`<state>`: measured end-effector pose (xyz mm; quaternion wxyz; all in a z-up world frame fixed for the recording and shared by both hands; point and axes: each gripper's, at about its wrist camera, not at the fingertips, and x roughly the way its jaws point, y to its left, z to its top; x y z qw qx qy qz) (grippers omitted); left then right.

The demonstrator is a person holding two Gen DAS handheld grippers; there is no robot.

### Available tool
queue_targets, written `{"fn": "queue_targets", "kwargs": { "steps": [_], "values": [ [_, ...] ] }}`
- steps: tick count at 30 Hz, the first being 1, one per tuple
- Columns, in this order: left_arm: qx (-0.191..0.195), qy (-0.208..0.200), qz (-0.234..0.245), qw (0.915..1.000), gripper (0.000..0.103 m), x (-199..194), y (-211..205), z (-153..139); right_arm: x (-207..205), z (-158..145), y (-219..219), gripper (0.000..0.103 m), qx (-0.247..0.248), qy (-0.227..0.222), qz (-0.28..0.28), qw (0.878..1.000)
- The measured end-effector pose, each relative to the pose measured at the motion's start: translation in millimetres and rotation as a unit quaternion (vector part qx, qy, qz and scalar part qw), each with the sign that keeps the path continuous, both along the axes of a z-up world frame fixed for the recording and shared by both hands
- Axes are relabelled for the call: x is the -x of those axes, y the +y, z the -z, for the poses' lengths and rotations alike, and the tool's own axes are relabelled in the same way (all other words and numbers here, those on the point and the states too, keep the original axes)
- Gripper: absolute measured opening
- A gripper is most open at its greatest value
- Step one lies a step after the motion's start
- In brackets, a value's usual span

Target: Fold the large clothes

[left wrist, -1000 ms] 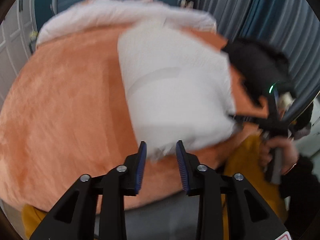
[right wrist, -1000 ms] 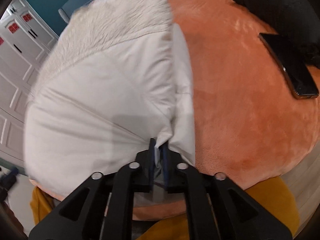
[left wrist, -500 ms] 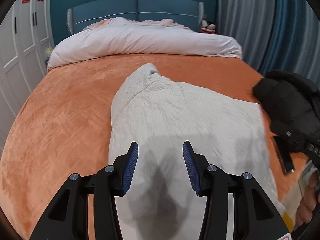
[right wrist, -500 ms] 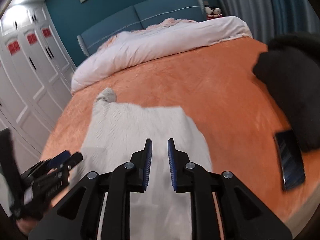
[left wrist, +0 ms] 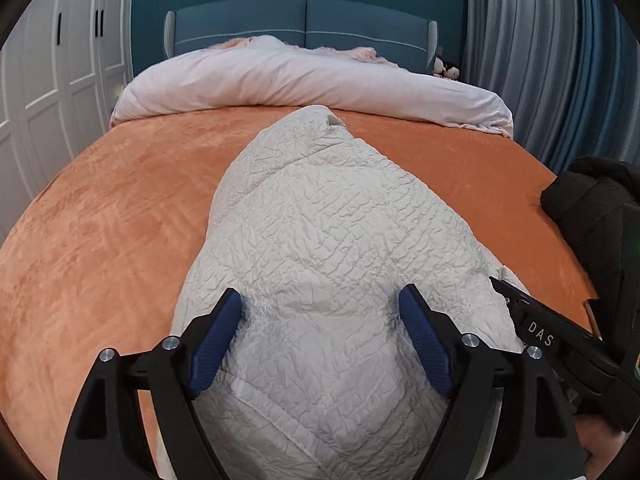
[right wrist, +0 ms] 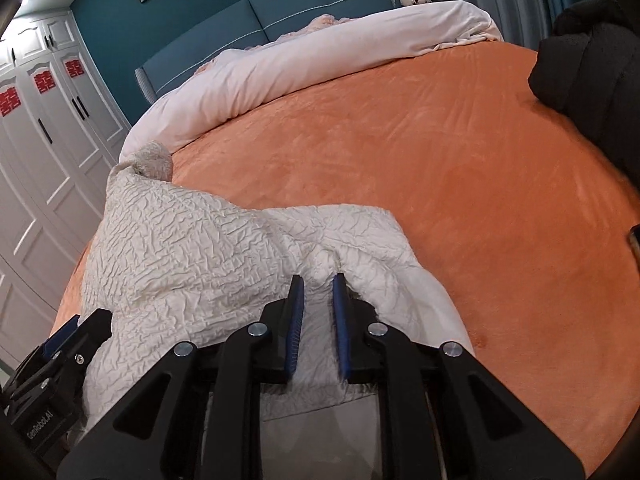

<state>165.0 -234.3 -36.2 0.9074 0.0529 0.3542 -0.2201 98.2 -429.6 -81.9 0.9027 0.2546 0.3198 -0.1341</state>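
A cream, crinkled quilted garment lies on the orange bedspread, stretching away from me with a rolled end toward the pillows. My left gripper is wide open, its blue pads astride a raised hump of the fabric. My right gripper is open with a narrow gap, low over the garment at its near right part; a small ridge of cloth sits just ahead of the tips. Each gripper shows at the edge of the other's view.
A pale pink duvet is piled across the head of the bed before a blue headboard. A black garment lies at the right edge, with a phone near it. White wardrobes stand left.
My right gripper let go of the garment, which dropped flat onto the bed. Both grippers have come down low over it, and my left gripper has opened wider around a hump of fabric.
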Motion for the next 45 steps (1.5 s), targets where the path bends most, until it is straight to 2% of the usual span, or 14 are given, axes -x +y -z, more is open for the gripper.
{"fn": "queue_targets", "kwargs": {
  "steps": [13,20,22,23,24,25,27,31,33,34,36,37,43,45],
  "values": [
    [-0.007,-0.022,-0.005,0.9997,0.084,-2.5,-7.7,20.0,-8.5,10.6,2.9,0.012,-0.011,-0.010,0.013,1.000],
    [-0.036,-0.009,-0.007,0.9993,0.087,-2.8,-7.3,7.2,-5.7,-12.6,6.3,0.016,0.003,0.025,-0.002,1.000],
    [-0.045,0.004,-0.003,0.9990,0.087,-0.4,-1.5,-4.4,8.3,-30.8,5.6,0.038,-0.006,0.032,0.001,0.999],
    [-0.046,0.018,-0.002,0.9988,0.087,2.0,6.7,-16.0,21.3,-41.7,4.0,0.069,-0.016,0.024,0.004,1.000],
    [-0.044,0.023,-0.002,0.9987,0.087,4.2,12.2,-21.7,40.1,-53.1,2.0,0.088,-0.021,0.006,0.014,1.000],
    [-0.031,0.032,0.000,0.9990,0.088,8.2,26.6,-34.4,52.3,-58.2,0.3,0.091,-0.020,-0.002,0.021,1.000],
    [0.000,0.047,0.006,0.9989,0.091,10.8,48.8,-44.9,69.5,-59.1,-5.7,0.091,-0.027,0.009,0.021,0.999],
    [0.056,0.154,0.004,0.9864,0.091,-8.0,88.7,-28.7,76.1,-20.9,-22.7,0.091,-0.136,0.057,-0.017,0.989],
    [0.089,0.215,-0.005,0.9725,0.091,-18.5,102.4,-9.1,73.1,2.1,-26.1,0.091,-0.213,0.055,-0.033,0.975],
    [0.127,0.247,-0.005,0.9606,0.091,-22.7,110.1,2.9,72.4,9.8,-26.7,0.091,-0.240,0.049,-0.034,0.969],
    [0.176,0.283,-0.004,0.9430,0.093,-27.2,116.9,18.0,68.6,28.4,-27.9,0.094,-0.307,0.030,-0.043,0.950],
    [0.190,0.291,-0.002,0.9375,0.096,-29.0,118.1,24.6,67.6,31.9,-27.9,0.095,-0.316,0.024,-0.043,0.948],
    [0.199,0.288,0.034,0.9363,0.097,-33.4,106.2,37.2,46.6,34.6,-16.2,0.096,-0.320,0.008,-0.079,0.944],
    [0.195,0.272,0.033,0.9418,0.087,-27.9,103.0,28.3,37.4,32.6,-9.8,0.078,-0.326,0.004,-0.092,0.941]
  ]
}}
